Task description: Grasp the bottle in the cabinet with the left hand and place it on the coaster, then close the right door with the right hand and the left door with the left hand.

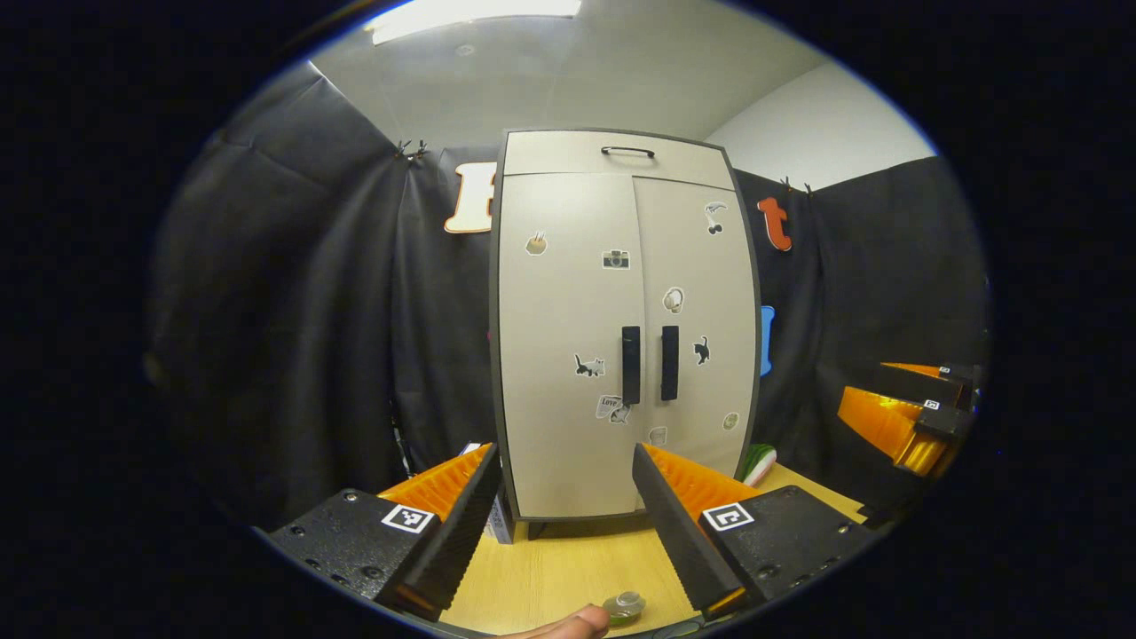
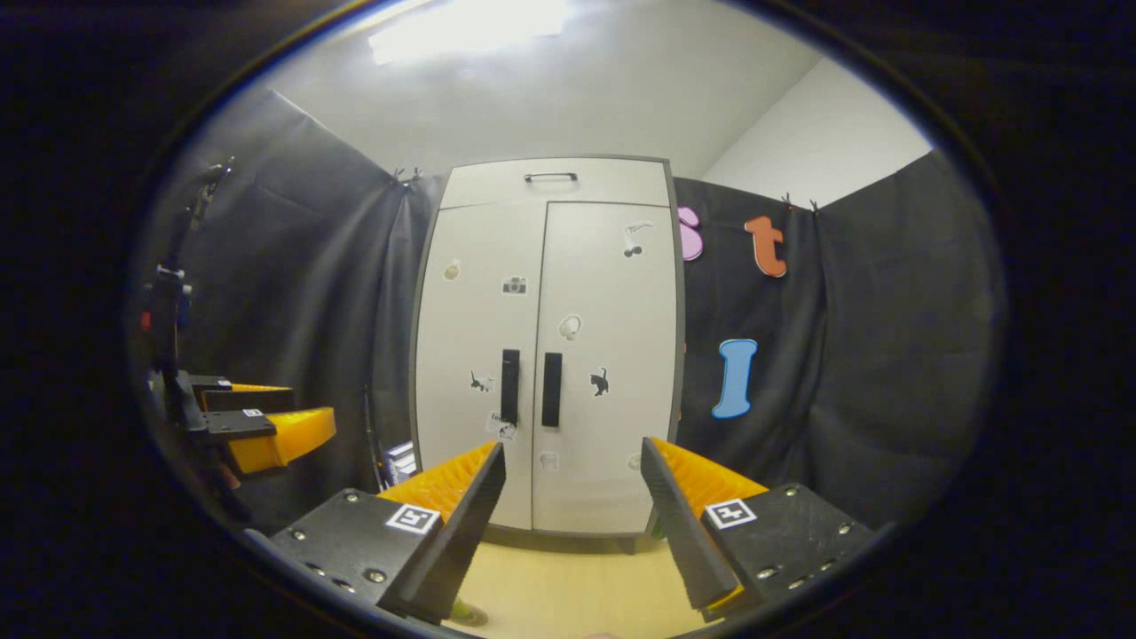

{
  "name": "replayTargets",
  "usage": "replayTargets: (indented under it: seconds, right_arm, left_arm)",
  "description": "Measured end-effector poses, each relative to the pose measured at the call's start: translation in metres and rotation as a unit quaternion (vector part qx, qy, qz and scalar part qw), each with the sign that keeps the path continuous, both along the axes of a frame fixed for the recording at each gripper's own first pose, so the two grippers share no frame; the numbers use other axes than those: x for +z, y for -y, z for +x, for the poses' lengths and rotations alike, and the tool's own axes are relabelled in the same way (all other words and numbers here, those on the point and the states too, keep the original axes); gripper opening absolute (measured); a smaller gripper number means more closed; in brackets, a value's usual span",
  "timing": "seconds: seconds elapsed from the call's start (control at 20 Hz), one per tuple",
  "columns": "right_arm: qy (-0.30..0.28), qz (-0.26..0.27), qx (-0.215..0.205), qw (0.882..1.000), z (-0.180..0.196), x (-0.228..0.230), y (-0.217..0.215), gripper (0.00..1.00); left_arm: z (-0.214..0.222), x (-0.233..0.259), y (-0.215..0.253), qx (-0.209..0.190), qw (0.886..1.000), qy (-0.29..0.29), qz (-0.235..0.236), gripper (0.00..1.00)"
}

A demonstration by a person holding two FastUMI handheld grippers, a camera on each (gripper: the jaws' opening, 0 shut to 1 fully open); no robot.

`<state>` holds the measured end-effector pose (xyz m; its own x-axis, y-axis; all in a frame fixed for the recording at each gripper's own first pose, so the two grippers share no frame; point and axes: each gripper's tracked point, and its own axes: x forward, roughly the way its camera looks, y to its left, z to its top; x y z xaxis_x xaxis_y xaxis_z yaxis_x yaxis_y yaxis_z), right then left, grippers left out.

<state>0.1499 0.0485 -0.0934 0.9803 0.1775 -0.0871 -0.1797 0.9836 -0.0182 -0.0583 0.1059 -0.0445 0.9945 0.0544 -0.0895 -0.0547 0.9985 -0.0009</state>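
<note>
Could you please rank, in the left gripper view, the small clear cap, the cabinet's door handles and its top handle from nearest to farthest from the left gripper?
From the left gripper:
1. Clear cap, on the table just below its fingers.
2. Door handles, mid-height on the shut cabinet ahead.
3. Top handle, high on the cabinet.

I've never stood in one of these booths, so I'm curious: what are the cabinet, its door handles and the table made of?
The cabinet looks like painted board or laminate: flat, matte beige doors inside a darker frame. I cannot rule out metal. Its door handles seem to be black plastic or coated metal; they are dark, slim bars with little shine. The table looks like light wood or wood-grain laminate, with pale yellow grain lines.
</note>
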Motion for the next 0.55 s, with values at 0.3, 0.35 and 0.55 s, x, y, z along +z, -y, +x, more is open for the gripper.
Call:
replayTargets:
  seconds: [0.3, 0.35, 0.55]
  right_arm:
    - [0.005, -0.018, -0.011, 1.0, 0.006, 0.0, 0.009, 0.9]
    - [0.004, -0.016, -0.012, 1.0, 0.006, 0.0, 0.008, 0.93]
    - [0.012, -0.016, -0.016, 1.0, 0.01, 0.001, 0.011, 0.93]
  left_arm:
    - [0.016, 0.001, 0.001, -0.016, 1.0, 0.017, -0.019, 0.94]
    - [0.018, 0.001, 0.003, -0.02, 0.999, 0.018, -0.022, 0.94]
    - [0.027, -0.003, 0.009, -0.015, 1.0, 0.017, -0.021, 0.94]
